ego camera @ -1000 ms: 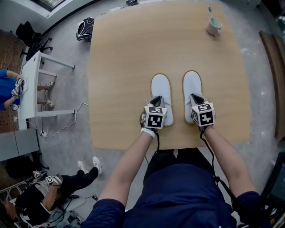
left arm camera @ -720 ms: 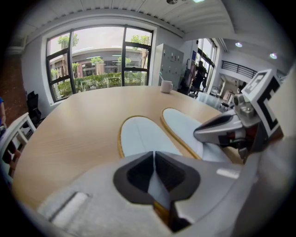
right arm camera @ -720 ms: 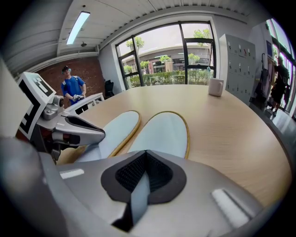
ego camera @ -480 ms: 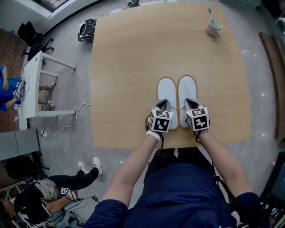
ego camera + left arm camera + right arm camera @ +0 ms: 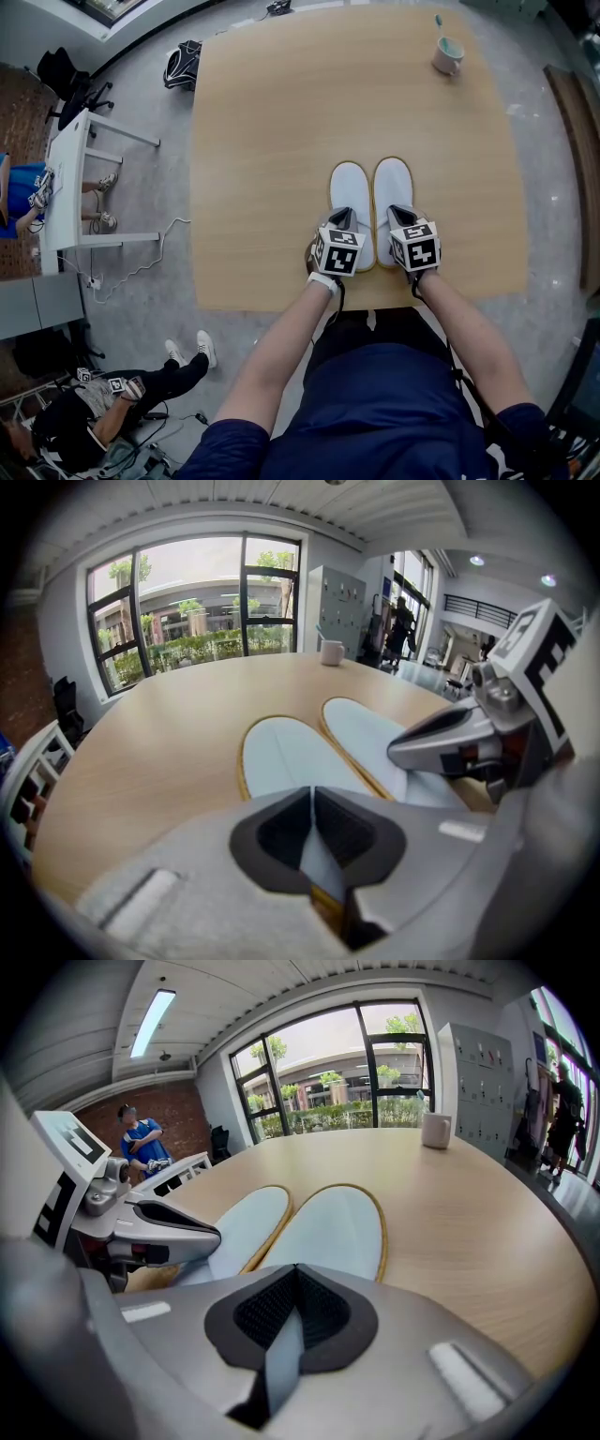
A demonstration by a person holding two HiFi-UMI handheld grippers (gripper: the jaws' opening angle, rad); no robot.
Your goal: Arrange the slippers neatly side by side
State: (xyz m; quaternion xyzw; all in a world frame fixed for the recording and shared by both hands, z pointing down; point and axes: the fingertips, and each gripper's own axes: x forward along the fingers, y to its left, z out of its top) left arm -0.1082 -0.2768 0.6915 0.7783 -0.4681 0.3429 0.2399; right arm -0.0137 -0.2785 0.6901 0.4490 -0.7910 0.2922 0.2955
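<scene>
We've got the left claw (image 5: 343, 218) clamped on the heel of the left slipper (image 5: 351, 190), the right claw (image 5: 401, 213) clamped on the right slipper (image 5: 392, 181); the pair lies side by side, touching, near the counter's (image 5: 272, 141) near edge

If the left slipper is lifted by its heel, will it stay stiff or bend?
Probably it bends: the left slipper looks thin and flat, and the left tool pinches just a thin fold of it. It seems light. Pushed, it should slide flat on the smooth table, not roll.
</scene>
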